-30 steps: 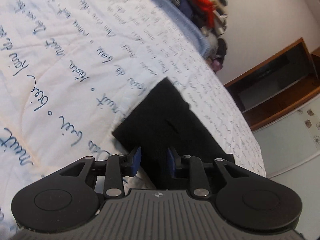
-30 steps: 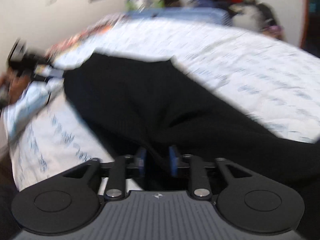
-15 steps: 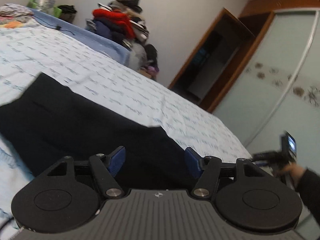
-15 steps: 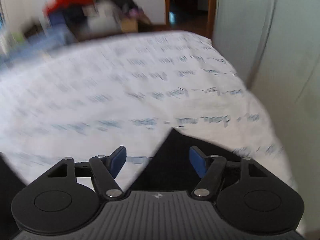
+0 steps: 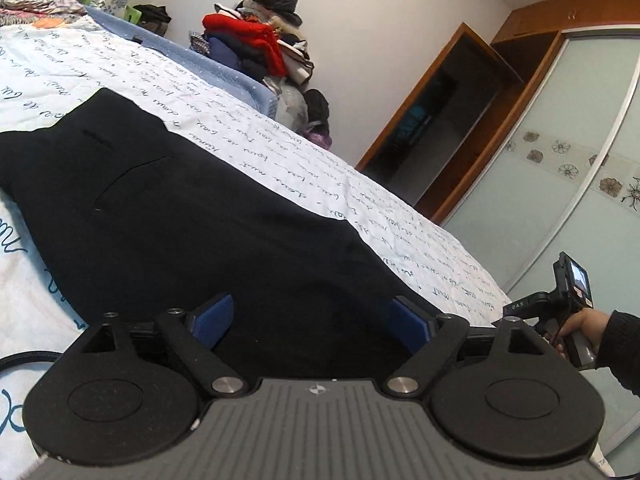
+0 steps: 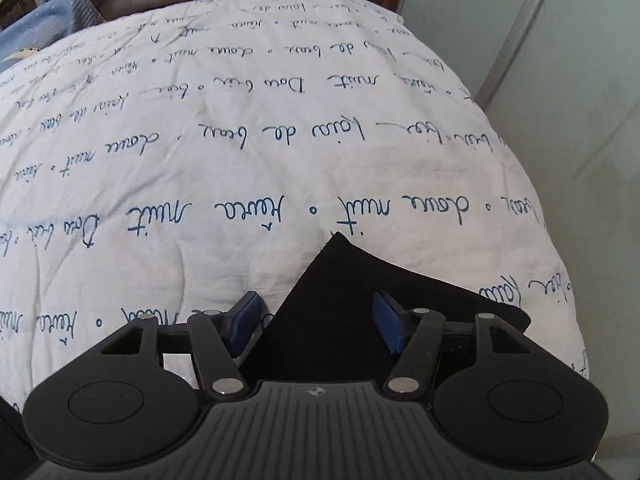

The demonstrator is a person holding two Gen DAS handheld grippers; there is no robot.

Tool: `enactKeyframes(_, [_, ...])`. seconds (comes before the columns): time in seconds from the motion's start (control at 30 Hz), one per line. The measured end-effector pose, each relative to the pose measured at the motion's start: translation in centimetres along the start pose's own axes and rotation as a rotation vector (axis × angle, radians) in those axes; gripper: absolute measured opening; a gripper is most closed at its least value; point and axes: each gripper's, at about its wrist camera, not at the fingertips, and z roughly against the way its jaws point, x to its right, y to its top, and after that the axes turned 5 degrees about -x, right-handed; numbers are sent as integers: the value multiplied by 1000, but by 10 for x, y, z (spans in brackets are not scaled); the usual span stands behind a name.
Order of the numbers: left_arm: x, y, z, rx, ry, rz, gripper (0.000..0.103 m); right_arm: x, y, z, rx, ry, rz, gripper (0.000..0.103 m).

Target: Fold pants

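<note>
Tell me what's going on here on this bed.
A person is folding black pants laid on a script-printed bedspread. Both handheld grippers are open and grip nothing: the left gripper sits low over the dark fabric, and the right gripper has its fingers either side of a pointed corner of the pants.

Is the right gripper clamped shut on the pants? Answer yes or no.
No: the right gripper has its blue pads spread wide apart, with a corner of the black pants lying loose between them on the bedspread.
</note>
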Motion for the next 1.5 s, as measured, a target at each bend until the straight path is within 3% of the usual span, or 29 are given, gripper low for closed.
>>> enactKeyframes(0.07, [-2,1,0,0,-8,2,92,1,-1,0,19,13,7,53])
enactKeyframes(0.13, [-2,-1,0,1,-14,10,93,2,-2,3,38,38,5,29])
enactKeyframes(0.2, [-3,-1,1,1,-19,17,94,5,-6,6,58,41,-16,16])
enactKeyframes(0.33, [-4,-1,0,-3,-25,26,95,28,-15,10,109,139,-147,6])
enactKeyframes(0.63, [-5,2,-4,-11,-29,38,97,77,-59,49,277,376,-378,4])
enactKeyframes(0.83, [-4,2,-5,-15,-22,33,98,125,-116,97,426,522,-515,4])
enactKeyframes(1.0, [0,2,-7,-24,-8,15,101,174,-179,115,498,598,-659,4])
enactKeyframes(1.13, [4,2,-10,-30,5,0,102,201,-223,94,467,601,-775,5])
enactKeyframes(1.27, [4,3,-10,-37,17,-9,102,223,-248,46,365,637,-935,5])
enactKeyframes(1.5, [9,1,-12,-42,46,-33,102,231,-247,34,365,762,-974,5])
